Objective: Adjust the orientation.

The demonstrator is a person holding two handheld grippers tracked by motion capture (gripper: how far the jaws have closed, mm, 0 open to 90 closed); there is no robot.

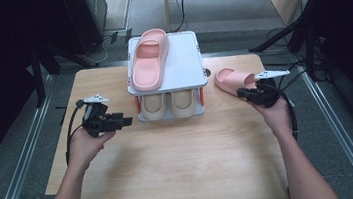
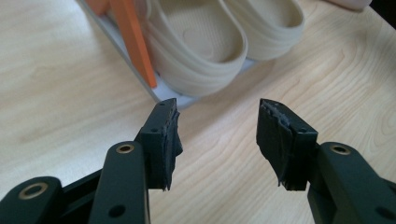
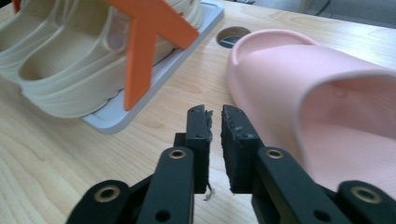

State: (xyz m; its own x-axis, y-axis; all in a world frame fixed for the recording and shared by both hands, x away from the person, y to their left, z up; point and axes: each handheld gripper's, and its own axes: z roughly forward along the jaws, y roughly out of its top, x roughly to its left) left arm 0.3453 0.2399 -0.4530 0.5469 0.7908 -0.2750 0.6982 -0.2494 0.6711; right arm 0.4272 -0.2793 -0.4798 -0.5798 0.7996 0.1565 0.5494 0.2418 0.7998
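Pink slipper [image 3: 322,112] lies just beside the right hand-held gripper [image 3: 215,116], whose jaws are nearly clenched on nothing.

The left forearm comes up from the near edge of the table [image 1: 183,179], its hand [image 1: 85,145] wrapped around the left gripper [image 1: 127,120], which lies level and points across the table's middle with its jaws wide apart and nothing between them. The right forearm rises along the table's right side; its hand [image 1: 275,113] carries the right gripper [image 1: 240,92], pointing toward the table's far end, jaws almost together, gripping nothing.
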